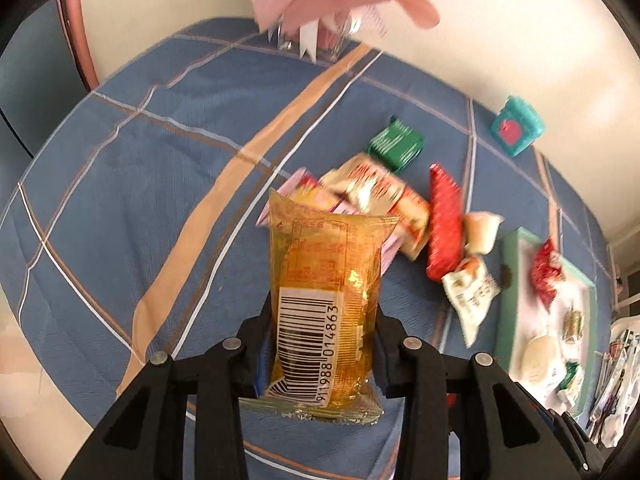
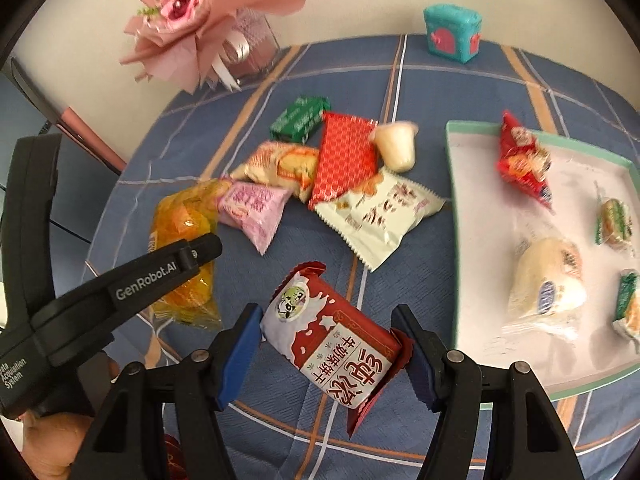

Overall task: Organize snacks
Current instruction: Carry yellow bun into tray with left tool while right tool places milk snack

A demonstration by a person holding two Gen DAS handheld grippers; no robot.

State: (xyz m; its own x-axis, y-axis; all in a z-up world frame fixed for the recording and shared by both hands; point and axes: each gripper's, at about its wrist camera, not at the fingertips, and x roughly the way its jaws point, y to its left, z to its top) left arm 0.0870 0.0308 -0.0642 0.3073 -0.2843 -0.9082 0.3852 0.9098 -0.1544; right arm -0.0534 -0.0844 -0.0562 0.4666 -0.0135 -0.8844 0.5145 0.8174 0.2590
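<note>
Pinching a crinkly yellow packet (image 1: 324, 300) in my left gripper (image 1: 320, 354), its fingers pressed on the glossy film above the checked tabletop (image 1: 160, 184); my right gripper (image 2: 326, 354) clamps a boxy red packet (image 2: 332, 344) beside the flat tray (image 2: 456, 208).

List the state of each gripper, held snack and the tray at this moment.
Left gripper: shut on the yellow snack pack.
Yellow snack pack: held, sealed.
Right gripper: shut on the red-and-white snack pack.
Red-and-white snack pack: held between the fingers, sealed.
Tray: on the tablecloth, partly filled with snacks.
</note>
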